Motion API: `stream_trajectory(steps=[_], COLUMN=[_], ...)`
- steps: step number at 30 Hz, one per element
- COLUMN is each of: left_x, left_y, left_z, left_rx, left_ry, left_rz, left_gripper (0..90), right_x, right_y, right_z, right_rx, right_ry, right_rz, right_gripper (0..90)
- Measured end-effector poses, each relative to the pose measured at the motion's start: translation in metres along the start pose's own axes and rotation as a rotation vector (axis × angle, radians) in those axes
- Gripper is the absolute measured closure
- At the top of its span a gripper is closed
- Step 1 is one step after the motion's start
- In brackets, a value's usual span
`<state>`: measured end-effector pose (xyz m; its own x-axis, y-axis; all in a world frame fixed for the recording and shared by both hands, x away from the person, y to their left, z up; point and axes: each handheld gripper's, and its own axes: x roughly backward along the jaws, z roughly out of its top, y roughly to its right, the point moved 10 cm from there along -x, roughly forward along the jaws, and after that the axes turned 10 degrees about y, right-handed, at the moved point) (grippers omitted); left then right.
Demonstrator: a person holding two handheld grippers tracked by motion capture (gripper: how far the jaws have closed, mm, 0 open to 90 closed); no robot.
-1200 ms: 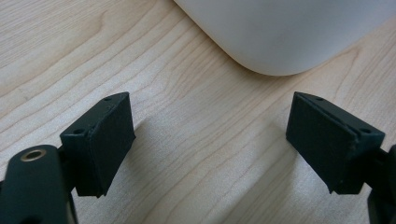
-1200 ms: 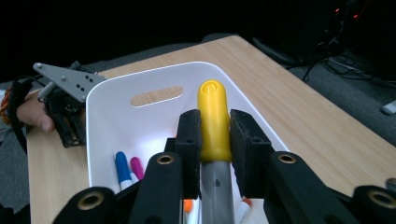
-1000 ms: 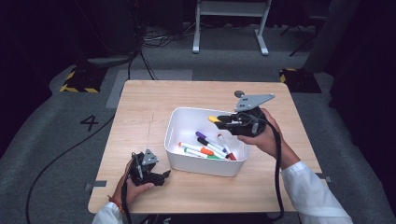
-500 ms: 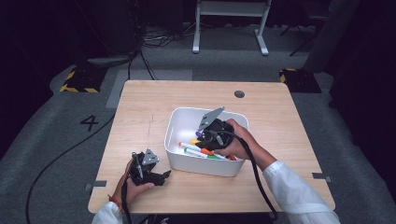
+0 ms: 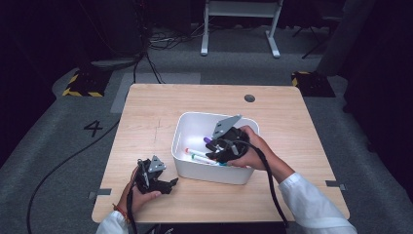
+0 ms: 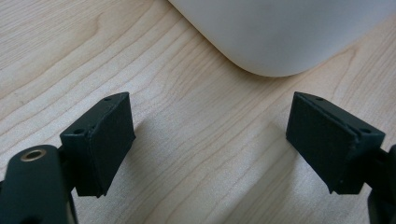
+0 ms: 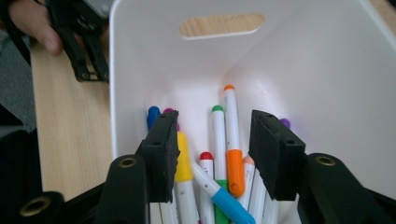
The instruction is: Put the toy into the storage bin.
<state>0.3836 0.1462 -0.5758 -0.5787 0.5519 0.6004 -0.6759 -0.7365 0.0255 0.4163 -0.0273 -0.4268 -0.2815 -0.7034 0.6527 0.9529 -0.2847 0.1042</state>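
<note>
Markers: white-barrelled felt pens (image 7: 219, 154) with coloured caps (orange, green, red, yellow, blue, purple), heaped loosely in your white rounded plastic bin (image 5: 187, 131) at mid-table.
Right gripper (image 7: 217, 154): dipped inside the bin, your right hand (image 5: 253, 151) behind it. Jaws have just been opening and stand partly apart; the pens lie under and between them, pads pressing on none.
Left gripper (image 6: 210, 140): jaws spread wide, nothing between them, low over the pale wooden table (image 5: 146, 112). Your left hand (image 5: 141, 197) holds it near the front edge.
Gap: bin's rounded corner lies just ahead of the left jaws, apart from them.
Room: bare tabletop to the left and behind the bin; bin walls close on both sides of the right jaws.
</note>
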Motion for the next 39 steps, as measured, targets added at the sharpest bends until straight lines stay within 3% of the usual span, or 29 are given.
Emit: stream_trajectory(steps=[1, 4, 5, 6, 9, 11, 14, 15, 20, 26, 28, 29, 31, 32, 35, 36, 39], left_x=[0.0, 0.0, 0.0, 0.0, 0.0, 0.0, 0.0, 0.0, 0.0, 0.0, 0.0, 0.0, 0.0, 0.0, 0.0, 0.0, 0.0], left_y=[0.0, 0.0, 0.0, 0.0, 0.0, 0.0, 0.0, 0.0, 0.0, 0.0, 0.0, 0.0, 0.0, 0.0, 0.0, 0.0, 0.0], left_z=[0.0, 0.0, 0.0, 0.0, 0.0, 0.0, 0.0, 0.0, 0.0, 0.0, 0.0, 0.0, 0.0, 0.0, 0.0, 0.0, 0.0], left_rx=[0.0, 0.0, 0.0, 0.003, 0.001, 0.003, 0.003, 0.003, 0.003, -0.002, -0.002, -0.002, -0.002, -0.002, -0.002, 0.0, -0.002], left_ry=[0.0, 0.001, 0.001, 0.0, 0.001, 0.0, 0.0, 0.0, 0.002, -0.003, -0.003, -0.003, -0.003, -0.003, -0.003, -0.003, -0.003], left_rz=[-0.001, 0.003, 0.003, 0.001, 0.002, 0.001, 0.001, 0.001, 0.001, -0.005, -0.005, -0.005, -0.005, -0.005, -0.005, -0.004, -0.005], left_gripper=[15.3, 15.3, 15.3, 15.2, 15.2, 15.2, 15.2, 15.2, 15.2, 15.1, 15.0, 15.0, 15.1, 15.1, 15.1, 15.1, 15.1], right_x=[0.007, 0.034, 0.034, 0.054, 0.069, 0.092, 0.102, 0.11, 0.115, 0.112, 0.112, 0.111, 0.112, 0.113, 0.114, 0.114, 0.115], right_y=[0.001, 0.008, 0.008, 0.015, 0.02, 0.028, 0.031, 0.033, 0.042, 0.055, 0.057, 0.059, 0.06, 0.061, 0.062, 0.062, 0.062], right_z=[0.002, 0.002, 0.002, -0.002, -0.009, -0.027, -0.04, -0.061, -0.12, -0.189, -0.199, -0.218, -0.224, -0.239, -0.253, -0.264, -0.275], right_rx=[-0.002, 0.011, 0.011, 0.01, 0.008, -0.014, -0.026, -0.044, -0.101, -0.183, -0.192, -0.223, -0.231, -0.276, -0.299, -0.336, -0.373], right_ry=[0.031, 0.096, 0.096, 0.146, 0.173, 0.206, 0.216, 0.206, 0.143, 0.054, 0.04, 0.027, 0.024, 0.035, 0.024, 0.035, 0.053], right_rz=[-0.006, -0.082, -0.082, -0.131, -0.173, -0.236, -0.264, -0.294, -0.363, -0.403, -0.41, -0.42, -0.428, -0.433, -0.438, -0.44, -0.435], right_gripper=[50.2, 42.1, 42.1, 37.2, 29.9, 26.9, 26.2, 25.7, 24.7, 24.1, 23.9, 23.6, 23.1, 23.1, 22.1, 21.7, 21.2])
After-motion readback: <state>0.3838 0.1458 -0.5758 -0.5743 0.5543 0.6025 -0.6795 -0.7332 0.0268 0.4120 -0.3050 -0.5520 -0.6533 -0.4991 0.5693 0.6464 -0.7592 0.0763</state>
